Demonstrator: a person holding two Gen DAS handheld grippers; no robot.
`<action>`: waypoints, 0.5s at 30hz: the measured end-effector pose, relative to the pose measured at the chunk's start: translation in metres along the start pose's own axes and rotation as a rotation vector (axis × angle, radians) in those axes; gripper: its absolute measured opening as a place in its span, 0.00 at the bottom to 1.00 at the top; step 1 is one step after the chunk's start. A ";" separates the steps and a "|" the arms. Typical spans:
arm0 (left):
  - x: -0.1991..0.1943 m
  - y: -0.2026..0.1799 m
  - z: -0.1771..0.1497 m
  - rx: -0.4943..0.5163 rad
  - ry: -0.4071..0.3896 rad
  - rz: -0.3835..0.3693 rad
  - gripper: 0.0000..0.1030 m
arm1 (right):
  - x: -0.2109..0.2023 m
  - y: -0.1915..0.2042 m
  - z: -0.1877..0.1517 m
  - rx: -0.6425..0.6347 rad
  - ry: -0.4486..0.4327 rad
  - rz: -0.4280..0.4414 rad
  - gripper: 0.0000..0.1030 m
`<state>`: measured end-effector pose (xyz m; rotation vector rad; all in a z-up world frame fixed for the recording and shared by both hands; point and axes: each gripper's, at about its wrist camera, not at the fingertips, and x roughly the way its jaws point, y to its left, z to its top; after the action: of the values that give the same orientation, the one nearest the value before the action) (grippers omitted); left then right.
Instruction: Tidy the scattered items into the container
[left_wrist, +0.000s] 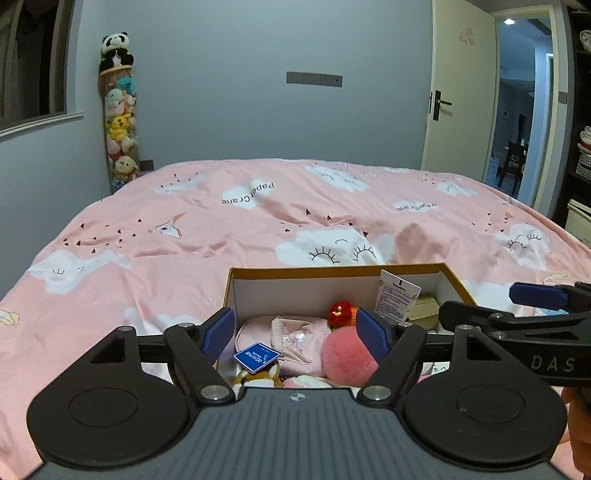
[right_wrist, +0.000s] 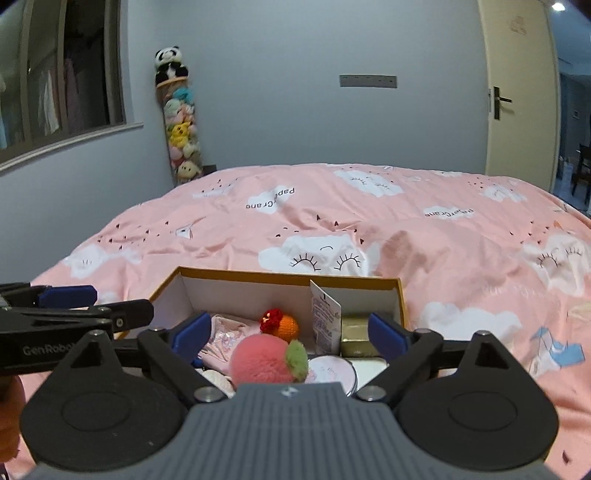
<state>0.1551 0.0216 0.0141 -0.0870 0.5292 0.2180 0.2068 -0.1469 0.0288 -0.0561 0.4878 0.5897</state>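
An open cardboard box (left_wrist: 332, 268) (right_wrist: 288, 277) with an orange rim sits on the pink bed. It holds a fluffy pink ball (left_wrist: 347, 360) (right_wrist: 264, 360), a pink pouch (left_wrist: 295, 339) (right_wrist: 225, 341), a red and orange knitted toy (left_wrist: 341, 312) (right_wrist: 282, 323), a white tag (left_wrist: 397, 295) (right_wrist: 325, 317), a gold block (right_wrist: 354, 332), a blue tag (left_wrist: 256, 356) and a round tin (right_wrist: 334, 371). My left gripper (left_wrist: 295, 338) hovers open and empty over the box's near left part. My right gripper (right_wrist: 290, 336) hovers open and empty over the near right part.
The pink cloud-print duvet (left_wrist: 258, 221) covers the bed all around the box. A hanging column of plush toys (left_wrist: 120, 122) with a panda on top stands in the far left corner. An open door (left_wrist: 458, 99) is at the right.
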 end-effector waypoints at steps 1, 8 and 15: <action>-0.001 0.000 -0.002 -0.002 -0.002 -0.001 0.84 | -0.003 0.001 -0.002 0.003 -0.006 -0.005 0.94; -0.001 -0.004 -0.017 -0.005 0.007 0.040 0.86 | -0.008 0.001 -0.016 0.006 -0.009 -0.039 0.97; 0.013 0.000 -0.035 -0.032 0.081 0.061 0.86 | 0.001 -0.007 -0.033 0.051 0.043 -0.060 0.98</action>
<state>0.1492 0.0189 -0.0224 -0.1116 0.6092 0.2835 0.1973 -0.1584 -0.0010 -0.0351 0.5405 0.5183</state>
